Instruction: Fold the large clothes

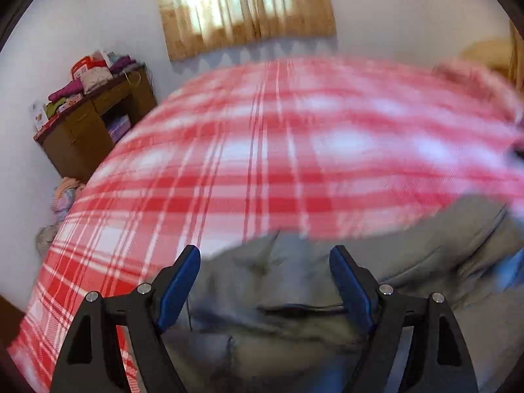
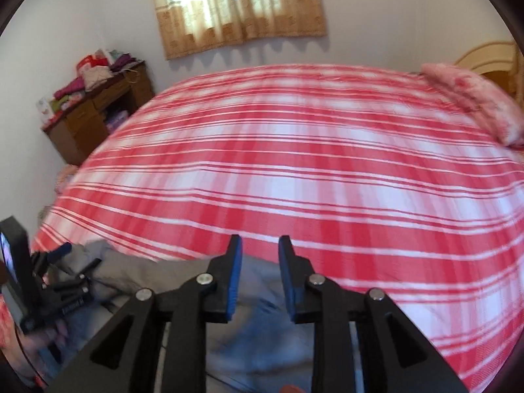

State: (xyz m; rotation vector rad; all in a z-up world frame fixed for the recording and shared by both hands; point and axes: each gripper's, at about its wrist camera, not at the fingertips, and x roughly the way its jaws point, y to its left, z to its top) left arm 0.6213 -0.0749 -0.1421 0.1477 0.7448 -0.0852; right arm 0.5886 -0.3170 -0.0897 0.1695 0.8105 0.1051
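A grey garment point(image 1: 294, 294) lies crumpled on the near edge of a bed with a red and white plaid sheet point(image 1: 262, 150). My left gripper point(image 1: 265, 262) is wide open just above the garment, with nothing between its blue pads. In the right wrist view the same grey garment point(image 2: 137, 271) lies at the lower left, with a pale blue part point(image 2: 262, 311) under my right gripper point(image 2: 260, 249). The right gripper's jaws stand a little apart and hold nothing. The left gripper point(image 2: 62, 262) shows at the far left of that view.
A brown wooden cabinet point(image 1: 95, 124) piled with folded clothes stands left of the bed against the wall. A curtained window point(image 1: 245, 6) is on the far wall. A pink pillow point(image 2: 475, 101) and a headboard point(image 2: 488, 55) are at the bed's right end.
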